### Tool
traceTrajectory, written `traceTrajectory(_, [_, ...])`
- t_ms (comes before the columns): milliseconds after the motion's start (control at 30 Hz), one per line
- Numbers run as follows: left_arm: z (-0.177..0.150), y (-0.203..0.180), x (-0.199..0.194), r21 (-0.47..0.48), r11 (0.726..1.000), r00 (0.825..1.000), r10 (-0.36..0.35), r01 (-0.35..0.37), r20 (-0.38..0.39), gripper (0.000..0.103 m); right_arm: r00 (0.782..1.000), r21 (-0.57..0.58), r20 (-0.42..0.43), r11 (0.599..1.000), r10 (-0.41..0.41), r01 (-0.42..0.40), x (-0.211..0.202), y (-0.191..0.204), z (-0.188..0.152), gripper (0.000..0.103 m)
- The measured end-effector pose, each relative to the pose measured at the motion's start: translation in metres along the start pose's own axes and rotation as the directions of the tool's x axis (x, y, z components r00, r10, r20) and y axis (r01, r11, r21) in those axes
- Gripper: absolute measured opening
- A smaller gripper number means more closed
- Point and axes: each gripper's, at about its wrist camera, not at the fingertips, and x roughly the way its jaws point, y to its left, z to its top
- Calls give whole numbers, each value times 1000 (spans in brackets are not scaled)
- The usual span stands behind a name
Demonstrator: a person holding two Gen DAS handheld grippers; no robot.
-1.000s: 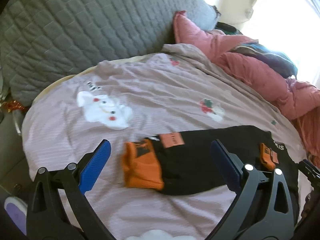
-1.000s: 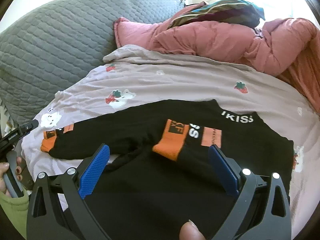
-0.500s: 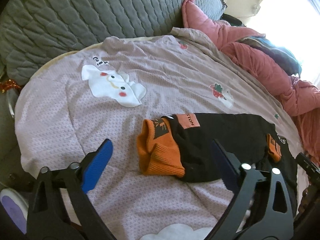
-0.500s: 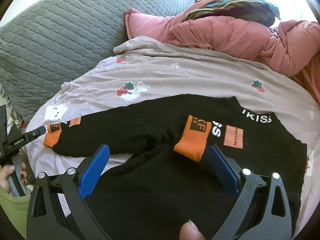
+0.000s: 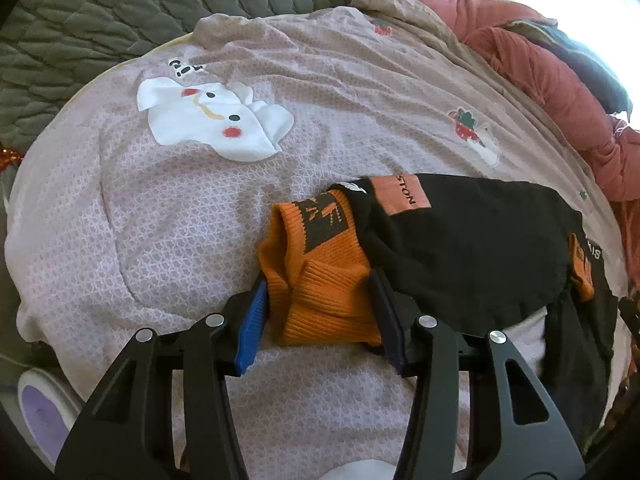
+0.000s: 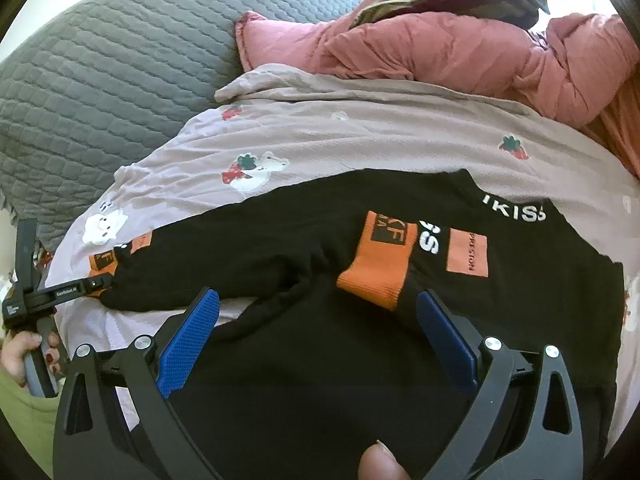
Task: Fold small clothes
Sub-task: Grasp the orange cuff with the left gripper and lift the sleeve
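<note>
Black sweater (image 6: pixel 360 360) lies flat on the bed's pink sheet (image 5: pixel 180 220), sleeve long axis running out sideways, orange cuff (image 5: pixel 320 280) at its end. Left gripper (image 5: pixel 320 320) fingers have just been closing, cuff between them, looks pinched but contact unclear. Right gripper (image 6: pixel 316 340) fingers spread over sweater body. Grey quilt (image 6: pixel 120 80), pink duvet (image 6: pixel 440 52) behind.

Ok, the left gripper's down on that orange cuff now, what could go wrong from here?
1. The left gripper has just been closing on the orange cuff, which is already bunched; it may grip a crumpled wad, so the sleeve folds crooked.
2. The pads sit low against the pink sheet, so they might pinch sheet along with cuff.
3. The right gripper hovers open over the black sweatshirt; unpinned, the body may drag when the sleeve is pulled.
</note>
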Motion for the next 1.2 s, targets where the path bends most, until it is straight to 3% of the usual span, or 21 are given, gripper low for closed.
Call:
traceTrajectory(200, [2, -4, -2, 7, 1000, 1000, -1, 1, 17, 22, 1000, 38, 27, 999, 3, -4, -12, -12, 0, 98])
traceTrajectory(267, [2, -5, -6, 0, 1000, 999, -27, 27, 37, 12, 999, 52, 33, 999, 3, -4, -16, -18, -1, 98])
traceTrajectory(333, [2, -7, -14, -7, 997, 995, -75, 75, 71, 10, 999, 70, 43, 997, 6, -9, -21, -25, -3, 98])
traceTrajectory(567, [9, -51, -47, 68, 985, 974, -168, 159, 150, 8, 997, 130, 76, 992, -4, -6, -41, -54, -11, 98])
traceTrajectory(800, [14, -110, -70, 176, 966, 955, -221, 187, 199, 8, 997, 166, 59, 985, -48, 38, -54, -83, -31, 98])
traceTrajectory(1000, [16, -158, -78, 237, 936, 931, -307, 259, 195, 8, 996, 215, 51, 975, -74, 61, -64, -110, -40, 98])
traceTrajectory(1200, [14, -218, -85, 329, 885, 903, -397, 329, 163, 7, 994, 257, 62, 964, -87, 68, -77, -127, -44, 98])
